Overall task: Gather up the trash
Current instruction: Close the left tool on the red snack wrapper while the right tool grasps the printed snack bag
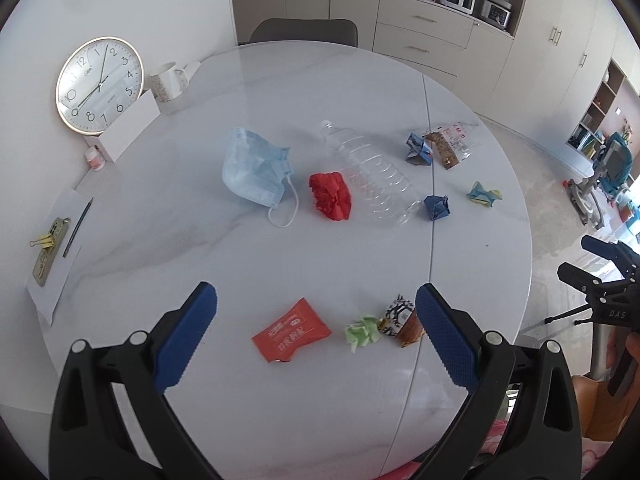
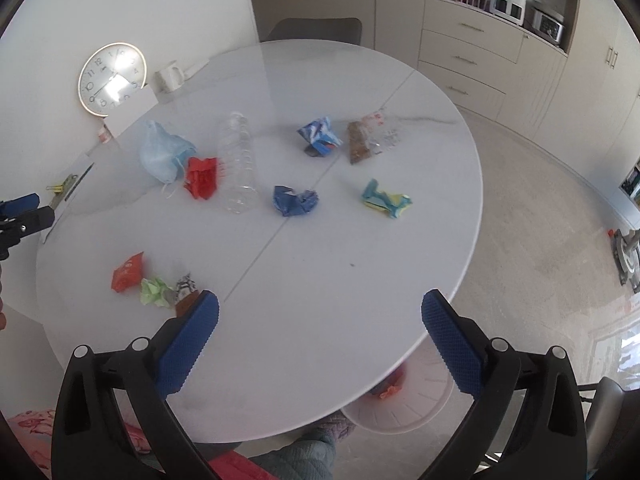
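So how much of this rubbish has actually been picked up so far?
Little looks done: a white bin under the table edge holds some reddish scraps. Nothing is in hand: the left gripper and right gripper are both open and empty. Left on the table: the face mask, clear bottle, red crumpled paper, orange packet, green wad and several more wrappers.
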A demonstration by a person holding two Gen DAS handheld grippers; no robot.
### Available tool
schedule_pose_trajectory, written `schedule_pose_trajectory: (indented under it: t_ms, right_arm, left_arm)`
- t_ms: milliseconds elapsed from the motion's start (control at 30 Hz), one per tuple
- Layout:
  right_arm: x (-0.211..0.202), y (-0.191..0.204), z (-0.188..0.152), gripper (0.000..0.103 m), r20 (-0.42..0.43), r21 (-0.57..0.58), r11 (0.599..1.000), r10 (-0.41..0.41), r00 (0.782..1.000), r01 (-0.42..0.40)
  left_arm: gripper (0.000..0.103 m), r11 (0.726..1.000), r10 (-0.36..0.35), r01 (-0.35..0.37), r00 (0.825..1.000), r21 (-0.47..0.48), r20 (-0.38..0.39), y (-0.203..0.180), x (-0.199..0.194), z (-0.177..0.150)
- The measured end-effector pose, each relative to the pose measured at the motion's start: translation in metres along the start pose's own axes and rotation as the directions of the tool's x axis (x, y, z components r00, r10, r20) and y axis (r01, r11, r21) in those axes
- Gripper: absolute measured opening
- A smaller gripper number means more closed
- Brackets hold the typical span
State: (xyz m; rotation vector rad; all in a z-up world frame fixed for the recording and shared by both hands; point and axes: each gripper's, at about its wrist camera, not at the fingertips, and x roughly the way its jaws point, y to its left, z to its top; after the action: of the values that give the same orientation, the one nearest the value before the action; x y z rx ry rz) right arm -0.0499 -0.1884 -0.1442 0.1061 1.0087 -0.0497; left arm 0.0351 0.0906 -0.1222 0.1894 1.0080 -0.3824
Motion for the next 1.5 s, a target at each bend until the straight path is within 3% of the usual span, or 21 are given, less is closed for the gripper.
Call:
schedule_pose_trajectory:
  t_ms: [433,800,1067,1200,1433,1500]
  right_arm:
    - [0.023,0.079,0.007,0.101,-0.041,-0.067,0.996,0.053,0.998,-0.055]
    - [0.050,0.096,-0.003,0.101,-0.123,-0.100,0.993,0.055,0.991,-0.067]
    - [0.085,0.106,-0.013,0.101,-0.181,-0.072,0.995,0.062,0.982,-0.076]
    - [0.098,0.111,-0.020,0.101,-0.196,-0.046,0.997,0.049,0.979,-0.059]
    - [0.108,0.114,-0.033,0.101,-0.208,0.040,0.999,0.042,0.977,-0.034]
    - [0.111,0.116,-0.035,0.101,-0.211,0.050,0.998,0.047,0.976,-0.038]
  left_arm:
    - [0.095,0.999,-0.040,0.041,0.997,-0.001,-0.065,0.041,0.025,-0.031]
    - [0.095,0.984,-0.052,0.064,0.995,0.168,-0.080,0.024,0.076,-0.058]
    - [0.089,0.913,-0.111,0.163,0.981,0.374,-0.158,0.028,0.129,-0.065]
    - [0.080,0.875,-0.143,0.226,0.965,0.428,-0.218,0.033,0.152,-0.063]
    - [0.078,0.824,-0.188,0.298,0.946,0.481,-0.265,0.032,0.167,-0.060]
    - [0.073,0.815,-0.187,0.306,0.943,0.492,-0.277,0.032,0.170,-0.061]
